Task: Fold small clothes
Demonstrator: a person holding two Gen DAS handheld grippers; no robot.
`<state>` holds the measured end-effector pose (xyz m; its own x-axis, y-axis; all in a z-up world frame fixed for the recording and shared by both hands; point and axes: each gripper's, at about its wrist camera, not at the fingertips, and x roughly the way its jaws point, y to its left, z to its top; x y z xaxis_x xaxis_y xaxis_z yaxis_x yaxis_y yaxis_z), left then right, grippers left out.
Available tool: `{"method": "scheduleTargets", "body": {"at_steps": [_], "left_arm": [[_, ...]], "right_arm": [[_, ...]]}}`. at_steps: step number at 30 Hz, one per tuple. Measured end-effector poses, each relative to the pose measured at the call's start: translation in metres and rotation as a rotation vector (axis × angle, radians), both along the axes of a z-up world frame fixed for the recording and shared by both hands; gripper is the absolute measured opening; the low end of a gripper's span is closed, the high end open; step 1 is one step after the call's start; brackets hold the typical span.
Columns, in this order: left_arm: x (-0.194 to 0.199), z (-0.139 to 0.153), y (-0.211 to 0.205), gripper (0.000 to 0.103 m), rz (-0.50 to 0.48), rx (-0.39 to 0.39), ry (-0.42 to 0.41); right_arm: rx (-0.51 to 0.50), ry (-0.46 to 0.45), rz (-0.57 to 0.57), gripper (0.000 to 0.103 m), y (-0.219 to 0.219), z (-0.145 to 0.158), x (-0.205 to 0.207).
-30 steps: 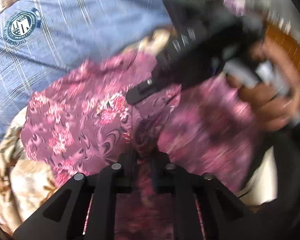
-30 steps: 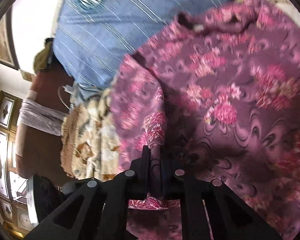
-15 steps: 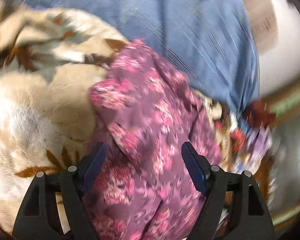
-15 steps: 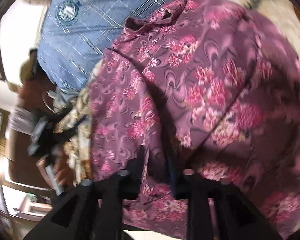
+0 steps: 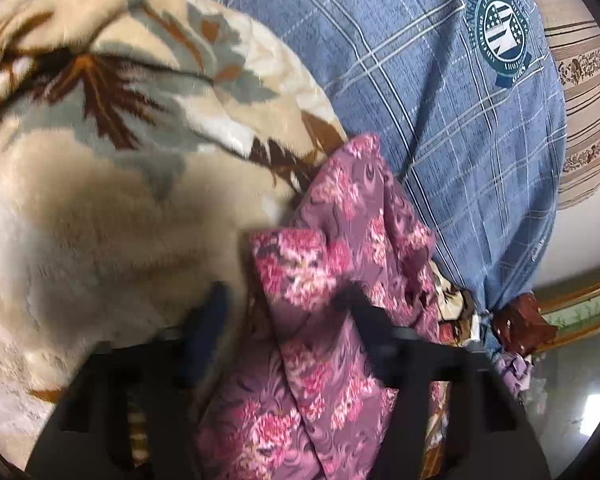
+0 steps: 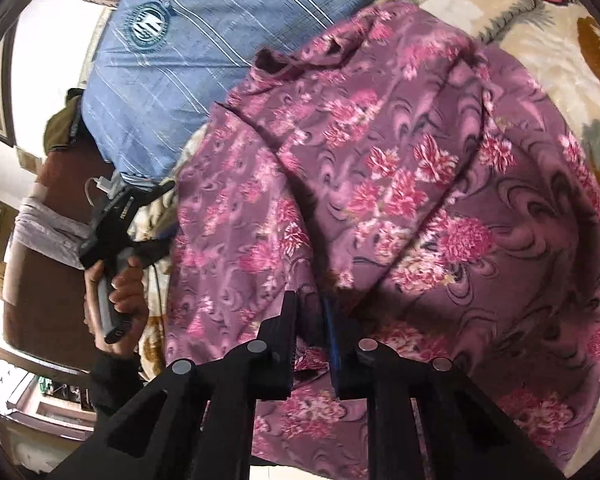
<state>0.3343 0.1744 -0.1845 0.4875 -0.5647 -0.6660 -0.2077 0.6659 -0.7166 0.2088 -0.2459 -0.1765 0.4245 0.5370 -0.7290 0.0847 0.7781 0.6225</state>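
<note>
Purple floral fabric fills the near view: the small garment [image 6: 400, 200] lies spread on a beige plush blanket [image 5: 100, 200], its long axis running away from both tools toward the blue plaid pillow [image 5: 440, 100]. The right gripper [image 6: 312, 320] has just been closing and pinches the near hem. The left gripper [image 5: 284, 312], also just closing, straddles a bunched corner [image 5: 300, 264]; contact cannot be judged through blur.
</note>
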Motion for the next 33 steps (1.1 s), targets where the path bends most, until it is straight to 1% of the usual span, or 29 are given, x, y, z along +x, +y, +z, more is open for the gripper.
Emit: {"method": "scheduleTargets", "body": {"at_steps": [1, 2, 3, 4, 6, 8, 9, 11, 12, 13, 14, 15, 16, 17, 18, 19, 20, 21, 22, 24, 26, 28, 29, 30, 33], "left_arm": [[0.000, 0.000, 0.000, 0.024, 0.001, -0.010, -0.001], [-0.002, 0.001, 0.002, 0.007, 0.001, -0.028, -0.006], [-0.005, 0.006, 0.003, 0.002, 0.001, -0.029, -0.028], [-0.009, 0.013, 0.004, 0.002, 0.001, -0.015, -0.058], [-0.013, 0.029, 0.005, 0.002, -0.002, -0.003, -0.092], [-0.019, 0.036, 0.009, 0.002, -0.006, -0.020, -0.102], [-0.019, 0.035, 0.007, 0.002, -0.017, -0.012, -0.092], [-0.016, 0.023, -0.001, 0.002, -0.053, 0.035, -0.026], [-0.013, 0.015, -0.008, 0.003, -0.082, 0.055, 0.019], [-0.010, 0.006, -0.015, 0.003, -0.120, 0.079, 0.071], [-0.008, -0.003, -0.020, 0.003, -0.134, 0.096, 0.111], [-0.007, -0.008, -0.021, 0.004, -0.128, 0.100, 0.125], [-0.008, -0.009, -0.020, 0.005, -0.119, 0.092, 0.122], [-0.008, -0.006, -0.018, 0.008, -0.113, 0.084, 0.114], [-0.009, -0.003, -0.017, 0.014, -0.109, 0.081, 0.101], [-0.011, 0.000, -0.015, 0.017, -0.102, 0.081, 0.088], [-0.012, 0.003, -0.014, 0.024, -0.092, 0.085, 0.078], [-0.012, 0.004, -0.012, 0.027, -0.082, 0.092, 0.077], [-0.012, 0.003, -0.012, 0.027, -0.079, 0.090, 0.079], [-0.011, -0.001, -0.012, 0.027, -0.079, 0.081, 0.090], [-0.009, -0.004, -0.011, 0.027, -0.073, 0.068, 0.099], [-0.009, -0.006, -0.009, 0.027, -0.058, 0.051, 0.097], [-0.009, -0.007, -0.009, 0.027, -0.052, 0.045, 0.098], [-0.008, -0.008, -0.009, 0.027, -0.051, 0.042, 0.099], [-0.006, -0.007, -0.009, 0.027, -0.042, 0.046, 0.099]], "right_arm": [[0.007, 0.006, 0.008, 0.009, 0.001, -0.001, 0.001], [0.017, -0.002, 0.011, 0.009, 0.002, 0.002, 0.001], [0.022, -0.008, 0.010, 0.008, 0.001, 0.006, -0.001], [0.036, -0.020, 0.014, 0.007, 0.000, 0.014, -0.005], [0.053, -0.045, 0.014, 0.007, -0.005, 0.034, -0.015], [0.036, -0.055, 0.014, 0.007, -0.012, 0.049, -0.026], [0.034, -0.055, 0.011, 0.007, -0.016, 0.054, -0.032], [0.045, -0.036, 0.017, 0.007, -0.021, 0.051, -0.039], [0.017, -0.014, 0.018, 0.007, -0.023, 0.045, -0.040], [-0.036, 0.018, 0.008, 0.007, -0.023, 0.033, -0.041], [-0.069, 0.048, 0.005, 0.007, -0.021, 0.022, -0.039], [-0.088, 0.081, 0.017, 0.007, -0.020, 0.009, -0.038], [-0.084, 0.099, 0.019, 0.009, -0.018, -0.001, -0.038], [-0.071, 0.099, 0.002, 0.013, -0.019, -0.005, -0.040], [-0.067, 0.083, -0.001, 0.014, -0.019, -0.001, -0.042], [-0.068, 0.053, 0.002, 0.020, -0.019, 0.008, -0.043], [-0.080, 0.025, 0.008, 0.027, -0.017, 0.019, -0.045], [-0.102, -0.009, 0.011, 0.044, -0.016, 0.032, -0.043], [-0.120, -0.050, 0.018, 0.054, -0.012, 0.047, -0.038], [-0.114, -0.110, 0.060, 0.056, -0.001, 0.067, -0.021], [-0.086, -0.141, 0.108, 0.057, 0.011, 0.076, 0.003], [-0.060, -0.161, 0.187, 0.057, 0.036, 0.078, 0.044], [-0.057, -0.159, 0.210, 0.058, 0.049, 0.077, 0.059], [-0.054, -0.147, 0.234, 0.058, 0.062, 0.073, 0.084], [-0.035, -0.061, 0.274, 0.058, 0.097, 0.051, 0.163]]}}
